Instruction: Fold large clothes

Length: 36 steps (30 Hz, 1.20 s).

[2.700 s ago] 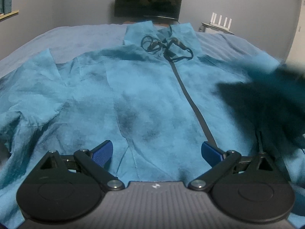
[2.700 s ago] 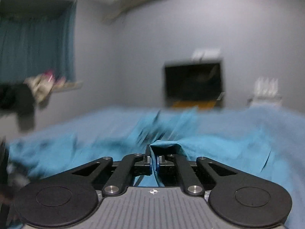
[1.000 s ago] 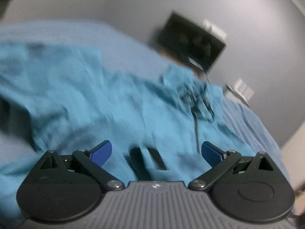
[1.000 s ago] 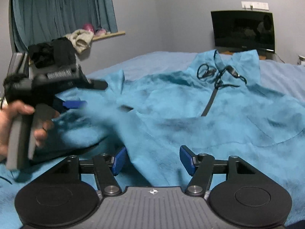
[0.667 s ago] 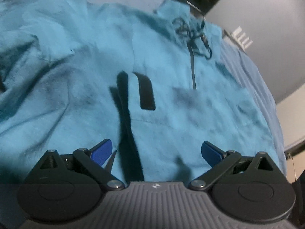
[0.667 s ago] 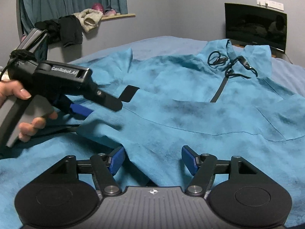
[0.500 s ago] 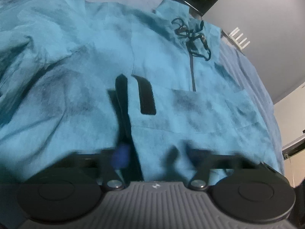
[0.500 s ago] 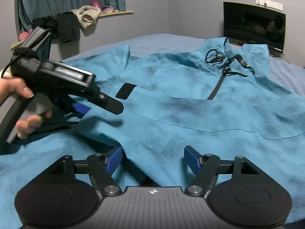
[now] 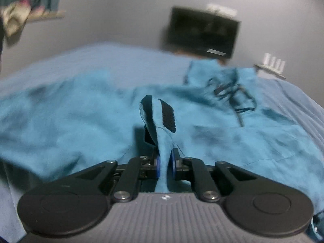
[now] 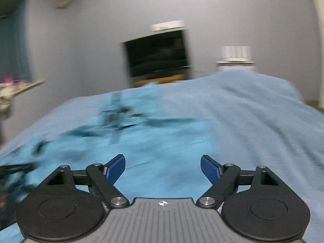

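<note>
A large teal jacket [image 9: 70, 121] lies spread on the bed, with its black drawstring [image 9: 232, 93] near the collar. In the left wrist view my left gripper [image 9: 164, 163] is closing, and its blue pads pinch a sleeve cuff [image 9: 154, 117] that stands up between them. The cuff carries a black fastener strip [image 9: 168, 117]. In the blurred right wrist view my right gripper [image 10: 163, 167] hangs above the jacket [image 10: 162, 137]. Its jaws are opening and nothing is between them.
The blue bed cover [image 10: 253, 105] stretches to the right of the jacket. A dark TV screen [image 9: 202, 34] stands against the far wall, with a white router [image 9: 273, 62] beside it. Clothes lie heaped on a window ledge [image 9: 16, 18] at the left.
My left gripper went from wide open to shut on the sleeve cuff, which now stands upright. My right gripper spread wider and swung up and to the right, away from the left hand.
</note>
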Available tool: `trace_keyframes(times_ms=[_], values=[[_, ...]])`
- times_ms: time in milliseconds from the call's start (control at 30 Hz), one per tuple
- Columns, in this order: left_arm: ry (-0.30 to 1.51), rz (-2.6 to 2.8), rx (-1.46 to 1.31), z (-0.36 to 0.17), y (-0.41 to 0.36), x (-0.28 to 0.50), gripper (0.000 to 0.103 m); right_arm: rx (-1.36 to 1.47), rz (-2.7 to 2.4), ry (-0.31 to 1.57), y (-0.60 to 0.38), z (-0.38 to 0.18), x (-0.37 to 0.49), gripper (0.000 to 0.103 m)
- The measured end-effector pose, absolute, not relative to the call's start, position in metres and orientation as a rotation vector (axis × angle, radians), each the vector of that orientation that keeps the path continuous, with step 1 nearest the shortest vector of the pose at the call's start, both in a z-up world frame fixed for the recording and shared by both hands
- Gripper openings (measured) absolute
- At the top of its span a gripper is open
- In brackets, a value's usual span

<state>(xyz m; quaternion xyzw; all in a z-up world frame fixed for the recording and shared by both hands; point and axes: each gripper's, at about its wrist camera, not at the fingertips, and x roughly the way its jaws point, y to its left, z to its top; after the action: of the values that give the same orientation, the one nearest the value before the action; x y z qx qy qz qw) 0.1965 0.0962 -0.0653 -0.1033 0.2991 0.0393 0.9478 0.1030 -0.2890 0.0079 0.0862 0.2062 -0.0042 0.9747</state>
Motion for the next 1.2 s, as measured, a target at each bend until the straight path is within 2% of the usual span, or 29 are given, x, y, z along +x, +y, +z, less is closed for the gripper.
trace_keyframes(times_ms=[133,267,367,467,533,600,633,700,933,1067,1200], values=[[0.632,0.094,-0.199,-0.075,0.094,0.205,0.006,0.100,-0.128,0.479,-0.301,-0.023,0.129,0.077],[0.644,0.100,-0.156,-0.078,0.090,0.206,0.007,0.135,-0.134,0.624,-0.306,-0.059,0.154,0.076],[0.648,0.123,-0.167,-0.078,0.092,0.207,0.016,0.106,-0.149,0.718,-0.298,-0.081,0.163,0.077],[0.583,0.173,-0.126,-0.062,0.095,0.196,0.023,0.091,-0.162,0.712,-0.292,-0.086,0.158,0.078],[0.519,0.164,-0.114,-0.048,0.093,0.188,0.039,0.097,-0.161,0.683,-0.289,-0.080,0.155,0.078],[0.454,0.101,-0.111,-0.036,0.090,0.181,0.050,0.119,-0.112,0.621,-0.285,-0.068,0.146,0.078],[0.440,0.046,-0.103,-0.033,0.087,0.179,0.059,0.135,-0.066,0.582,-0.283,-0.061,0.140,0.079],[0.478,-0.072,-0.082,-0.036,0.078,0.182,0.065,0.155,0.053,0.534,-0.269,-0.053,0.134,0.081],[0.767,-0.106,0.065,-0.081,0.055,0.216,0.065,0.003,0.205,0.602,-0.220,-0.069,0.134,0.081],[0.775,-0.097,-0.012,-0.084,0.066,0.219,0.065,-0.001,0.176,0.677,-0.223,-0.084,0.136,0.082],[0.751,-0.090,-0.034,-0.080,0.070,0.216,0.068,0.035,0.165,0.673,-0.232,-0.085,0.133,0.089]])
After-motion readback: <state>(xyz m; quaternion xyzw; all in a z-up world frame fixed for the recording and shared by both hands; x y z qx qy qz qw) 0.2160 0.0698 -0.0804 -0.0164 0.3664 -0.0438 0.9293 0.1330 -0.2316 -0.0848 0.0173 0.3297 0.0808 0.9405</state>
